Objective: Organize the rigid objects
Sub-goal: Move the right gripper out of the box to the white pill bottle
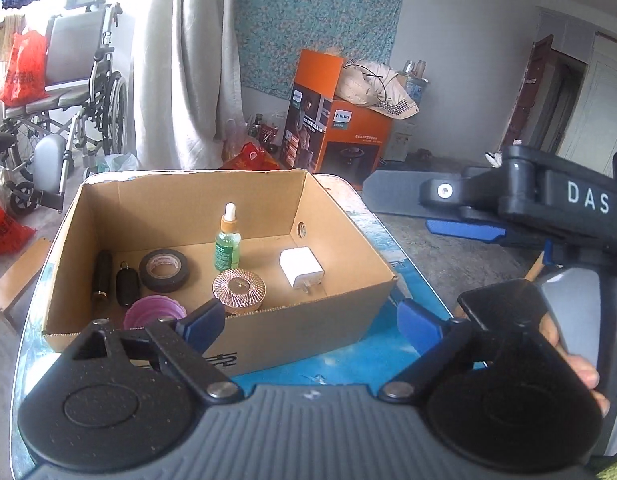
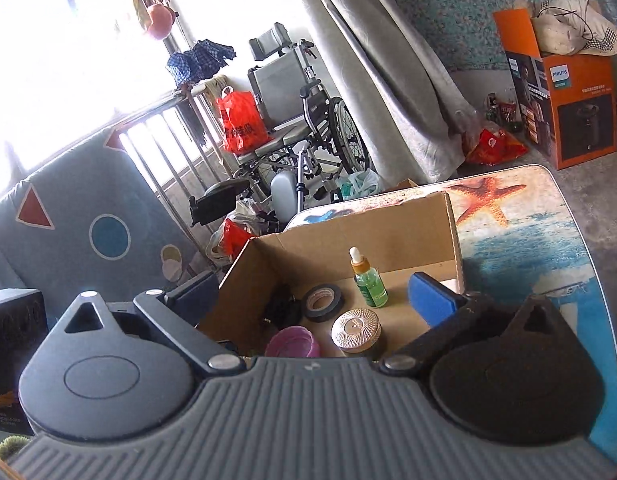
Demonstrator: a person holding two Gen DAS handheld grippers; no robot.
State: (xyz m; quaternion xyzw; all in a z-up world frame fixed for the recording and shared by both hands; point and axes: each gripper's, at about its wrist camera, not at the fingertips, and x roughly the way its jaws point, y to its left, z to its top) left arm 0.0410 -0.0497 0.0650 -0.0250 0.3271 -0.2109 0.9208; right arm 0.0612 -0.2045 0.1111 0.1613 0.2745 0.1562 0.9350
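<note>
Cardboard box (image 1: 212,216) sits on the table (image 1: 348,360), holding dropper bottle (image 1: 227,240), tape roll (image 1: 164,270), charger (image 1: 301,268) (and others). Left gripper (image 1: 308,320) and right gripper (image 2: 312,296) gape wide, empty. Sorting appears near complete; any next move requires locating a remaining item.

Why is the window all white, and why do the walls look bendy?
Right wrist view: daylight overexposes the window, washing it out to white, and the fisheye lens curves the starfish-printed table edge. Left wrist view: the same glare whitens the top left corner behind the wheelchair, while the open brown cardboard box stays sharp.
</note>
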